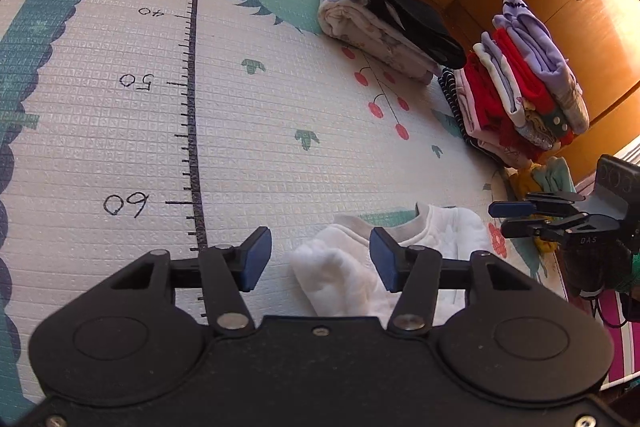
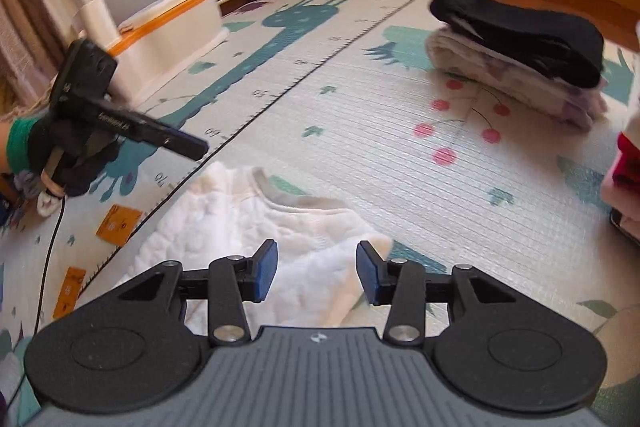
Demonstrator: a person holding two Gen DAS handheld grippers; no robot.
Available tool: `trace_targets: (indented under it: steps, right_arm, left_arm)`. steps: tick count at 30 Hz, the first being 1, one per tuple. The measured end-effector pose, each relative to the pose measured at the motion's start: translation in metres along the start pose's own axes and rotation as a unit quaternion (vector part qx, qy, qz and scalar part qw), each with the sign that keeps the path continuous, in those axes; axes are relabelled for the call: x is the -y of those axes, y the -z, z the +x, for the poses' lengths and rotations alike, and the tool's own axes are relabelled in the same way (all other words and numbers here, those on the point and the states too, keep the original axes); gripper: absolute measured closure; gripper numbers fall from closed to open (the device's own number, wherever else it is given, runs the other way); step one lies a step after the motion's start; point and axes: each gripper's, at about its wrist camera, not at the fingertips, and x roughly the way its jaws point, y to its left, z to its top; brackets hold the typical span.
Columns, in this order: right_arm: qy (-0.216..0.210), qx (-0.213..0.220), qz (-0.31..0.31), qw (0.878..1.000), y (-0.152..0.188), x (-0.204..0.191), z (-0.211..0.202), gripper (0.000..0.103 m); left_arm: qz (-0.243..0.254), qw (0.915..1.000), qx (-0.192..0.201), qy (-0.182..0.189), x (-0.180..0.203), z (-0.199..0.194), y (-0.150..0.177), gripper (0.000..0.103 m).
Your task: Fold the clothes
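A white quilted garment point(image 1: 352, 267) with a grey collar lies on the play mat point(image 1: 248, 131), partly bunched; it also shows in the right wrist view point(image 2: 256, 227). My left gripper point(image 1: 320, 259) is open, hovering just above the garment's near edge, holding nothing. My right gripper point(image 2: 316, 273) is open above the garment's right part, empty. The right gripper also shows in the left wrist view point(image 1: 520, 219), at the right of the garment. The left gripper shows in the right wrist view point(image 2: 184, 143), at the left of the garment.
A folded floral garment with black clothes on top point(image 1: 384, 27) lies at the far side of the mat. A tall stack of folded red, purple and pink clothes point(image 1: 524, 87) stands to its right. A white and orange box point(image 2: 168, 31) sits at the mat's left edge. A wooden cabinet point(image 1: 580, 7) stands behind.
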Motion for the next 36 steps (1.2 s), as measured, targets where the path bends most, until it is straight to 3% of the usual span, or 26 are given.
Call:
trace_targets:
  steps: [4, 8, 10, 16, 18, 21, 23, 24, 28, 36]
  right_arm:
    - [-0.042, 0.006, 0.113, 0.993, 0.003, 0.053, 0.015, 0.051]
    - [-0.097, 0.007, 0.165, 0.981, 0.005, 0.073, 0.031, 0.042]
    - [-0.100, 0.000, 0.171, 0.980, 0.006, 0.079, 0.039, 0.042]
    - [-0.108, -0.025, 0.165, 0.980, 0.011, 0.079, 0.055, 0.049]
    - [-0.123, -0.037, 0.171, 0.977, 0.012, 0.079, 0.060, 0.069]
    - [-0.123, -0.038, 0.159, 0.979, 0.013, 0.074, 0.063, 0.075]
    - [-0.124, -0.038, 0.163, 0.978, 0.014, 0.075, 0.063, 0.079]
    - [-0.120, -0.036, 0.156, 0.980, 0.014, 0.072, 0.062, 0.081]
    - [-0.113, -0.020, 0.130, 0.985, 0.011, 0.063, 0.057, 0.083]
    - [-0.086, 0.037, 0.058, 0.994, -0.013, 0.050, 0.037, 0.085]
  left_arm:
    - [0.008, 0.9997, -0.021, 0.008, -0.002, 0.009, -0.001, 0.050]
    - [0.017, 0.9984, -0.049, 0.024, -0.002, 0.018, 0.003, 0.050]
    - [0.022, 0.9978, -0.059, 0.021, -0.003, 0.024, 0.007, 0.050]
    - [0.015, 0.9974, -0.061, 0.033, -0.007, 0.024, 0.005, 0.050]
    - [0.009, 0.9974, -0.062, 0.036, -0.007, 0.025, 0.004, 0.050]
    - [0.021, 0.9975, -0.063, 0.026, -0.001, 0.027, 0.004, 0.051]
    - [0.041, 0.9964, -0.069, 0.026, 0.008, 0.028, 0.004, 0.066]
    - [0.051, 0.9957, -0.073, 0.025, 0.012, 0.029, 0.005, 0.068]
    - [0.089, 0.9939, -0.065, 0.009, 0.020, 0.028, 0.006, 0.080]
    - [0.136, 0.9904, 0.014, -0.019, 0.042, 0.003, -0.014, 0.084]
